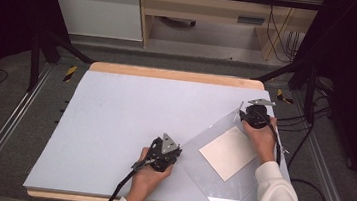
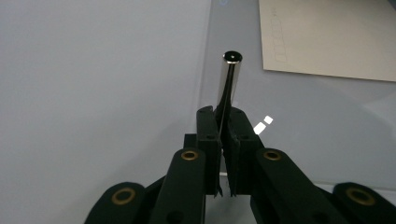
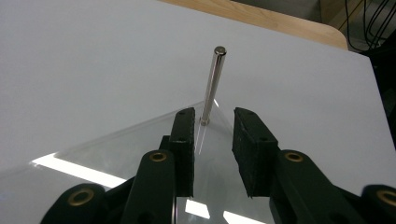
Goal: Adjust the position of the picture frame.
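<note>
A clear plastic sheet [image 1: 217, 187] lies cornerwise on the right half of the white table, with a cream paper [image 1: 228, 152] under or in it. Shiny metal pins stand upright at its corners. My left gripper [image 1: 176, 148] is at the sheet's left corner, and in the left gripper view the gripper [image 2: 223, 116] is shut on one pin [image 2: 230, 79]. My right gripper [image 1: 243, 115] is at the far corner. There, in the right gripper view, the gripper [image 3: 214, 116] stands open with the foot of another pin [image 3: 213, 84] between its tips, and the pads are clear of it.
The white board [image 1: 113, 124] rests on a wooden tabletop [image 1: 169, 74] whose edge shows at the back. Black frame bars and cables [image 1: 309, 124] run along the right side. The paper [image 2: 327, 37] lies just past the left gripper's pin.
</note>
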`<action>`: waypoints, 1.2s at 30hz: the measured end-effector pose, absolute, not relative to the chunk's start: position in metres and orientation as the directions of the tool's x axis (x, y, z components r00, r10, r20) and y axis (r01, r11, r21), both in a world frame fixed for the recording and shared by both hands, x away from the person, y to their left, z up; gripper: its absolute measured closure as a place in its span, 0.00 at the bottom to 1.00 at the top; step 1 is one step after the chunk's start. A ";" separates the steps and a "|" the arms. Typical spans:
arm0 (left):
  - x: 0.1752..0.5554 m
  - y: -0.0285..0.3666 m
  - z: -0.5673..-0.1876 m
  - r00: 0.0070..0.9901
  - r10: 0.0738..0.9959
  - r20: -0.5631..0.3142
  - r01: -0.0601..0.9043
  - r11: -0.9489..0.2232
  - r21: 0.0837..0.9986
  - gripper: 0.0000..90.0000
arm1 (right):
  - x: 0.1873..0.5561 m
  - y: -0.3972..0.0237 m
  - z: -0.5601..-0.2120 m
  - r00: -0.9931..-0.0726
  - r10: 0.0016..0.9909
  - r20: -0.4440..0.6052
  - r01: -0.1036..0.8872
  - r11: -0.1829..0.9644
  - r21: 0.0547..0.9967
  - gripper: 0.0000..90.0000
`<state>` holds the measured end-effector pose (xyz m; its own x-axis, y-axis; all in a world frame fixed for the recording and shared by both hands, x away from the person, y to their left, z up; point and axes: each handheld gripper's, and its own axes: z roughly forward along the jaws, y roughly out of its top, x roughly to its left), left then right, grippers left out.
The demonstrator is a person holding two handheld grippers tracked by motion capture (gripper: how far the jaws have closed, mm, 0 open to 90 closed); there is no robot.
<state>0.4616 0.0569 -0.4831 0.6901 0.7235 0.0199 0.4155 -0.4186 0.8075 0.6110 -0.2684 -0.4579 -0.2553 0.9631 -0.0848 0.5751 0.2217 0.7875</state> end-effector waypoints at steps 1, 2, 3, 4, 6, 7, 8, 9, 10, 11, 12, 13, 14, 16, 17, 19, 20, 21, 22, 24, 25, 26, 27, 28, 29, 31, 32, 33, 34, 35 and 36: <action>0.462 0.057 -0.483 0.691 0.723 0.022 0.415 -0.421 0.807 0.94 | 0.613 -0.268 -0.458 -0.257 0.963 -0.081 0.573 0.219 0.790 0.78; 0.462 0.057 -0.483 0.690 0.723 0.022 0.415 -0.421 0.807 0.94 | 0.615 -0.267 -0.459 -0.257 0.963 -0.084 0.571 0.222 0.790 0.78; 0.461 0.057 -0.483 0.690 0.724 0.022 0.414 -0.419 0.808 0.94 | 0.617 -0.266 -0.459 -0.252 0.964 -0.085 0.569 0.218 0.793 0.79; 0.461 0.057 -0.483 0.689 0.724 0.022 0.414 -0.419 0.808 0.94 | 0.618 -0.265 -0.460 -0.251 0.965 -0.082 0.572 0.216 0.791 0.79; 0.461 0.057 -0.483 0.689 0.725 0.020 0.415 -0.417 0.808 0.94 | 0.621 -0.265 -0.464 -0.247 0.966 -0.081 0.576 0.214 0.789 0.81; 0.461 0.057 -0.483 0.688 0.725 0.021 0.416 -0.418 0.808 0.94 | 0.622 -0.266 -0.466 -0.253 0.964 -0.081 0.580 0.218 0.785 0.81; 0.461 0.057 -0.483 0.688 0.725 0.020 0.416 -0.417 0.808 0.94 | 0.623 -0.266 -0.467 -0.252 0.965 -0.072 0.600 0.214 0.771 0.81; 0.461 0.057 -0.483 0.688 0.725 0.020 0.416 -0.417 0.808 0.94 | 0.625 -0.266 -0.467 -0.252 0.965 -0.071 0.629 0.219 0.746 0.81; 0.461 0.057 -0.483 0.688 0.725 0.020 0.416 -0.417 0.808 0.94 | 0.625 -0.266 -0.467 -0.255 0.964 -0.072 0.628 0.222 0.746 0.81; 0.461 0.057 -0.483 0.688 0.726 0.020 0.416 -0.416 0.809 0.94 | 0.625 -0.266 -0.465 -0.253 0.965 -0.061 0.635 0.214 0.742 0.82; 0.461 0.057 -0.483 0.687 0.726 0.021 0.416 -0.417 0.808 0.94 | 0.626 -0.265 -0.463 -0.254 0.965 -0.063 0.638 0.216 0.739 0.82; 0.461 0.057 -0.483 0.687 0.726 0.020 0.416 -0.416 0.808 0.94 | 0.627 -0.264 -0.461 -0.258 0.964 -0.069 0.639 0.224 0.736 0.82; 0.461 0.057 -0.483 0.687 0.727 0.019 0.417 -0.415 0.808 0.94 | 0.628 -0.263 -0.459 -0.255 0.964 -0.073 0.638 0.225 0.737 0.82; 0.461 0.057 -0.483 0.686 0.727 0.019 0.418 -0.415 0.808 0.94 | 0.631 -0.260 -0.457 -0.254 0.962 -0.104 0.632 0.246 0.735 0.81; 0.461 0.057 -0.483 0.686 0.728 0.017 0.419 -0.414 0.808 0.94 | 0.632 -0.258 -0.456 -0.247 0.963 -0.109 0.633 0.246 0.734 0.80; 0.461 0.057 -0.484 0.685 0.728 0.019 0.417 -0.414 0.809 0.94 | 0.635 -0.255 -0.457 -0.223 0.969 -0.106 0.636 0.227 0.738 0.80; 0.461 0.057 -0.484 0.685 0.729 0.017 0.418 -0.412 0.809 0.94 | 0.637 -0.254 -0.457 -0.213 0.972 -0.102 0.630 0.216 0.746 0.80; 0.461 0.057 -0.484 0.685 0.728 0.017 0.418 -0.412 0.810 0.94 | 0.638 -0.252 -0.458 -0.201 0.974 -0.102 0.634 0.209 0.745 0.80; 0.461 0.057 -0.484 0.685 0.728 0.015 0.419 -0.411 0.810 0.94 | 0.639 -0.253 -0.459 -0.199 0.973 -0.113 0.631 0.216 0.745 0.81; 0.461 0.057 -0.484 0.684 0.729 0.016 0.418 -0.411 0.810 0.94 | 0.642 -0.251 -0.461 -0.180 0.980 -0.087 0.642 0.184 0.745 0.81; 0.461 0.057 -0.484 0.685 0.728 0.014 0.419 -0.410 0.810 0.94 | 0.644 -0.252 -0.462 -0.187 0.977 -0.101 0.637 0.199 0.744 0.82; 0.461 0.058 -0.484 0.685 0.728 0.015 0.419 -0.411 0.810 0.94 | 0.645 -0.250 -0.462 -0.176 0.980 -0.098 0.641 0.189 0.743 0.82; 0.461 0.057 -0.484 0.683 0.730 0.015 0.418 -0.407 0.812 0.94 | 0.645 -0.249 -0.463 -0.174 0.980 -0.097 0.641 0.187 0.744 0.83; 0.461 0.057 -0.484 0.683 0.731 0.015 0.418 -0.407 0.812 0.94 | 0.646 -0.249 -0.464 -0.171 0.980 -0.098 0.644 0.187 0.742 0.84; 0.461 0.057 -0.484 0.683 0.730 0.015 0.418 -0.407 0.812 0.94 | 0.647 -0.249 -0.465 -0.166 0.981 -0.104 0.644 0.188 0.741 0.85; 0.461 0.057 -0.484 0.683 0.730 0.014 0.418 -0.407 0.812 0.94 | 0.648 -0.249 -0.466 -0.165 0.981 -0.103 0.644 0.186 0.742 0.86; 0.461 0.057 -0.484 0.683 0.731 0.014 0.418 -0.407 0.812 0.94 | 0.649 -0.250 -0.467 -0.169 0.979 -0.113 0.641 0.196 0.742 0.88; 0.461 0.057 -0.484 0.682 0.731 0.014 0.419 -0.406 0.812 0.94 | 0.649 -0.249 -0.467 -0.169 0.980 -0.106 0.641 0.191 0.743 0.89; 0.461 0.057 -0.484 0.682 0.731 0.014 0.419 -0.407 0.812 0.94 | 0.650 -0.249 -0.467 -0.171 0.980 -0.103 0.642 0.189 0.743 0.90; 0.461 0.057 -0.484 0.681 0.732 0.015 0.418 -0.406 0.812 0.94 | 0.650 -0.249 -0.468 -0.177 0.978 -0.114 0.636 0.202 0.744 0.91; 0.460 0.057 -0.484 0.680 0.733 0.016 0.418 -0.406 0.812 0.94 | 0.651 -0.248 -0.468 -0.182 0.976 -0.123 0.634 0.212 0.743 0.91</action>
